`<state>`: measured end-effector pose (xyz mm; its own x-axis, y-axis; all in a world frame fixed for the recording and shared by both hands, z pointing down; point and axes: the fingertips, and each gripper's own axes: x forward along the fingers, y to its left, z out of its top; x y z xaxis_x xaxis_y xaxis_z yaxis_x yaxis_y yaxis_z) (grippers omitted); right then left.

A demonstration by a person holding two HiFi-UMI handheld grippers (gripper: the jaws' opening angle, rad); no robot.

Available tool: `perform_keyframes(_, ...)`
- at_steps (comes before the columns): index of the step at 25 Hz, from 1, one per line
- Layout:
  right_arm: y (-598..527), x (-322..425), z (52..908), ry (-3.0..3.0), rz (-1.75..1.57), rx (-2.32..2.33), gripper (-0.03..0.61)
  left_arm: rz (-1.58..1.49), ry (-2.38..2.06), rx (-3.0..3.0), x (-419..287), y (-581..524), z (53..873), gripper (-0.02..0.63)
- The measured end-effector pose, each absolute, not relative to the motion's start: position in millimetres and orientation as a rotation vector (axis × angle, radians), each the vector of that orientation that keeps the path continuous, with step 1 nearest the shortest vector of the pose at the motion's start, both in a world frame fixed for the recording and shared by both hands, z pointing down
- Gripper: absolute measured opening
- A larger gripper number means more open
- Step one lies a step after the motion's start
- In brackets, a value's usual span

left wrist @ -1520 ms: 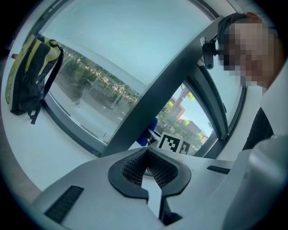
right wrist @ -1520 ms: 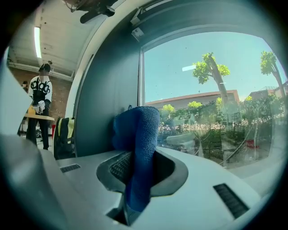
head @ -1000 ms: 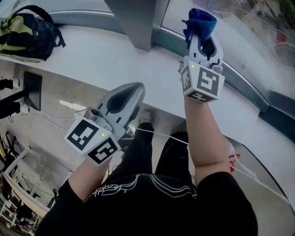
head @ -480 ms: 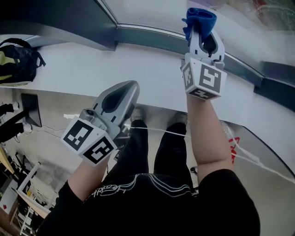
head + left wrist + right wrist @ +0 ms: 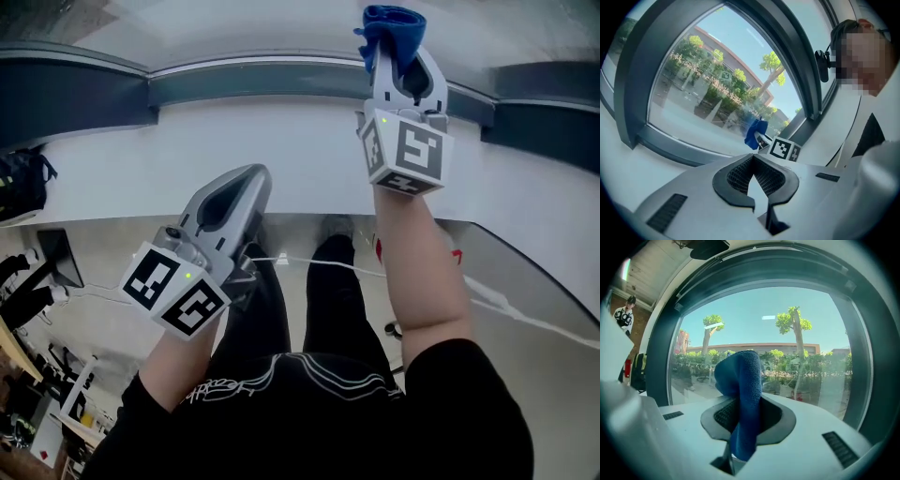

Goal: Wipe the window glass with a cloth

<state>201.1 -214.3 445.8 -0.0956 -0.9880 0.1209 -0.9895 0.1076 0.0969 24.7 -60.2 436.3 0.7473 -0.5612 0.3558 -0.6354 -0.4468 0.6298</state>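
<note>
**Head view and both gripper views: approach to the pane.** The right gripper [image 5: 399, 47] was raised over the white sill [image 5: 234, 141]. It was aimed at the lower part of the window glass [image 5: 234, 28], just above the dark frame [image 5: 94, 89]. Its 2 jaws were clamped on a blue cloth [image 5: 392, 23]. In the right gripper view the cloth [image 5: 743, 380] rose from between the pads as a folded bulge. This bulge stood past the tips of the right gripper [image 5: 745, 413] and faced the glass [image 5: 787, 324]. The left gripper view showed the cloth [image 5: 753, 132] close to the pane [image 5: 717, 70] near its bottom edge, but no view settled whether the 2 were touching. The left gripper [image 5: 248, 178] was held lower, over the sill's near edge and well apart from the right one. The tips of the left gripper [image 5: 754, 178] were brought together with nothing between them.

**Step in hand, as judged:** bringing the cloth to the glass to begin wiping. To do it well:
- Only the soft bulge should meet the pane, never the hard jaw tips.
- The grip should be kept firm so the fold does not slip out under drag.
- Pressure should be light and even.
- Strokes should overlap, working out from the frame corner.
</note>
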Motion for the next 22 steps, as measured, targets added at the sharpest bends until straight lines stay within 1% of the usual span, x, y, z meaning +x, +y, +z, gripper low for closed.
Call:
perform_keyframes(6, -201.6, 287.0, 453.3, -2.161, 0.028, 2.061, 0.064, 0.141, -0.828, 2.186, 106.2, -59.0, 440.5, 0.006)
perform_keyframes(11, -196.1, 349.5, 456.9, -2.120, 0.032, 2.095, 0.064, 0.158, -0.796, 2.197, 159.2, -61.7, 441.5, 0.006)
perform_keyframes(16, -193.2, 405.6, 463.6, -2.081, 0.037, 2.140, 0.064, 0.177, -0.769, 2.210, 204.6, -64.0, 446.5, 0.006)
perform_keyframes(22, -183.7, 467.2, 474.0, -1.995, 0.058, 2.224, 0.064, 0.203, -0.746, 2.221, 240.1, -64.7, 452.8, 0.006)
